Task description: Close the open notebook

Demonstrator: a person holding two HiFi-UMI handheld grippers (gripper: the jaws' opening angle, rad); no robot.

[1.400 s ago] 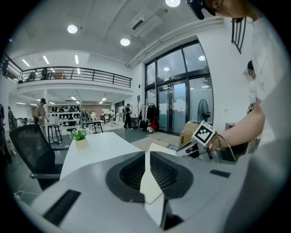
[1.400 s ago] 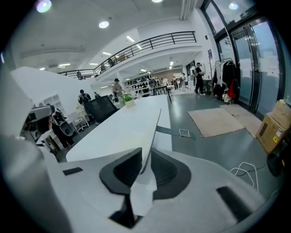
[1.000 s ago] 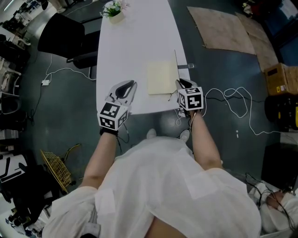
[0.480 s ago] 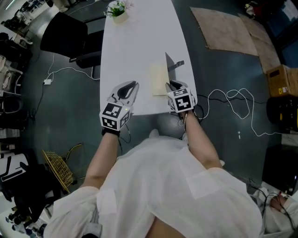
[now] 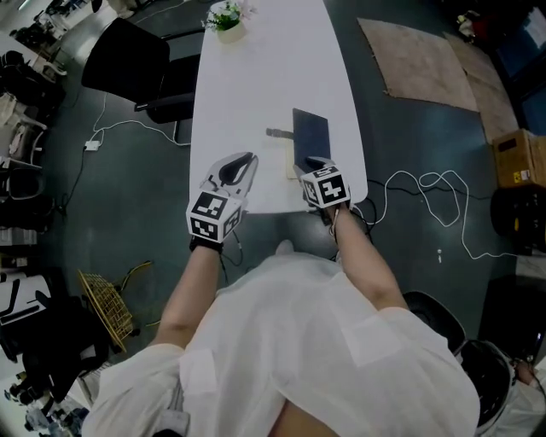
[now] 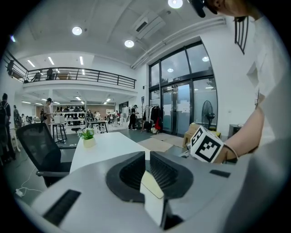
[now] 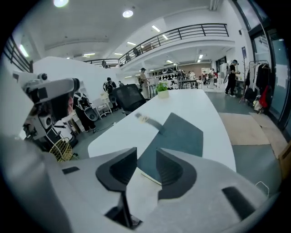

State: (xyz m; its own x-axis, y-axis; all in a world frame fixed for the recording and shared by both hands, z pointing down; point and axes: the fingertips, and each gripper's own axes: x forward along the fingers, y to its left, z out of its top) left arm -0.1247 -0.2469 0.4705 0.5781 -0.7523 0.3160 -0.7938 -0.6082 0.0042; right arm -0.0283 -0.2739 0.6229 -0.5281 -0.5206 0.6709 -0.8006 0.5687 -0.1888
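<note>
The notebook (image 5: 310,134) lies near the front right of the white table (image 5: 256,77), its dark cover down over the pages. A thin cream sliver of page (image 5: 290,167) shows at its left edge. A strap (image 5: 276,133) sticks out to the left from the cover. My right gripper (image 5: 309,163) is at the notebook's near edge. In the right gripper view my right gripper (image 7: 146,157) has its jaws opening over the dark cover (image 7: 179,132), pads not pressing it. My left gripper (image 5: 248,159) hovers left of the notebook, empty and shut (image 6: 148,154).
A potted plant (image 5: 226,19) stands at the table's far end. A black chair (image 5: 128,64) is to the left. White cables (image 5: 418,183) trail on the floor at right, near a cardboard box (image 5: 520,158). A wire basket (image 5: 107,303) sits lower left.
The cover swung from nearly upright at the right down to the left over the cream pages. My right gripper moved left with it and its jaws widened. The left gripper stayed put.
</note>
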